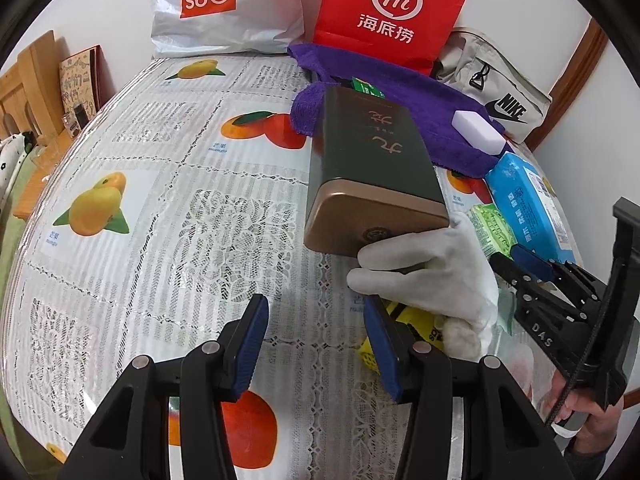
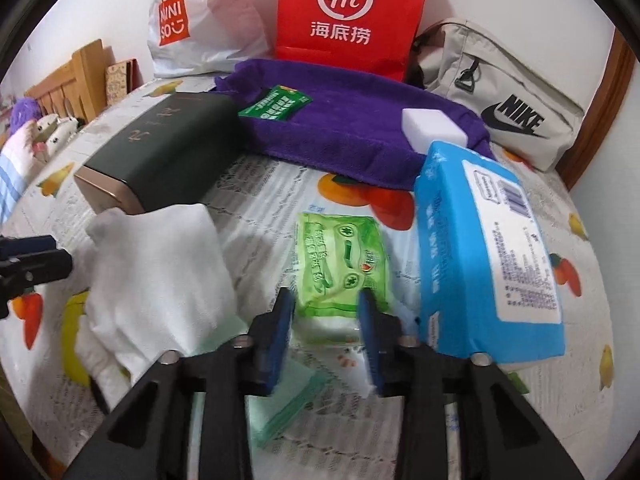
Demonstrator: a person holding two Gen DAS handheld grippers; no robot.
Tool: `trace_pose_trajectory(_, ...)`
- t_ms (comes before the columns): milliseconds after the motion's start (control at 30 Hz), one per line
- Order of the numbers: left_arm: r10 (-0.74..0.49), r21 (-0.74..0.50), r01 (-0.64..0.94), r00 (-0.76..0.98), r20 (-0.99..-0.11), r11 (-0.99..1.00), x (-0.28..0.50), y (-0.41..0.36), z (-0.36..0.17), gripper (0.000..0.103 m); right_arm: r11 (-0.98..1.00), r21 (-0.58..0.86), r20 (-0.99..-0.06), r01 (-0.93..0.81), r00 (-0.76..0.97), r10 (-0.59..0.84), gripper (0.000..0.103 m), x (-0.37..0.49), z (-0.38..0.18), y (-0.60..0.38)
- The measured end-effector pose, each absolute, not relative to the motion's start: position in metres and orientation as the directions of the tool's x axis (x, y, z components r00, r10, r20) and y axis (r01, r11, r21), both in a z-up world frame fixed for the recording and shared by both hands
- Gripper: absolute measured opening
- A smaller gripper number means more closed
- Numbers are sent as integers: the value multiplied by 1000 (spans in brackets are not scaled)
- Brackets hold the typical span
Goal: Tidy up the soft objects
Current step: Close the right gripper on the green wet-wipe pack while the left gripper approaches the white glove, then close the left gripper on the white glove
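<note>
Gaping right claw point(image 2: 324, 312) straddles green packet point(image 2: 342, 260); left claw point(image 1: 316, 344) open.

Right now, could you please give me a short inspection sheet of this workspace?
Surface: table under a fruit-print lace cover.
Job's things: white cloth; purple towel; green wipes pack; blue tissue pack; white sponge block on the towel.
Clutter: dark green tin; red Haidilao bag; Miniso bag; Nike pouch.
Grippers: left tool open, empty; right tool open, empty.
Cables: black cord on the right tool.
Surroundings: wooden chair.
</note>
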State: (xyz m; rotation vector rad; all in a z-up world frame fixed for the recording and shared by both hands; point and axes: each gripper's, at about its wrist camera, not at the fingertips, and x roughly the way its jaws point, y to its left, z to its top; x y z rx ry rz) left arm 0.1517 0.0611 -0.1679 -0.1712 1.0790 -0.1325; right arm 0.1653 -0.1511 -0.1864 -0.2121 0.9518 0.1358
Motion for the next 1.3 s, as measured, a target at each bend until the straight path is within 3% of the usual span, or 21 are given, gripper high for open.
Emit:
trace_pose_trajectory(200,-193,-204,29,478,-857,978,148,60,-163,47,974,-51,-809,-221,581,90,18,161,-174,-157)
trace_pose_trajectory(233,-193,-203,31,481,-855,979,147,59,-162,47,974,-39,-805,-225,585,103,11,159,-172,-158)
trace_pose_trajectory(1300,-262,-191,194,470,-843,962,146,-34,-156,47,974,104,-733,-202,646,212,11,70,-134,-228)
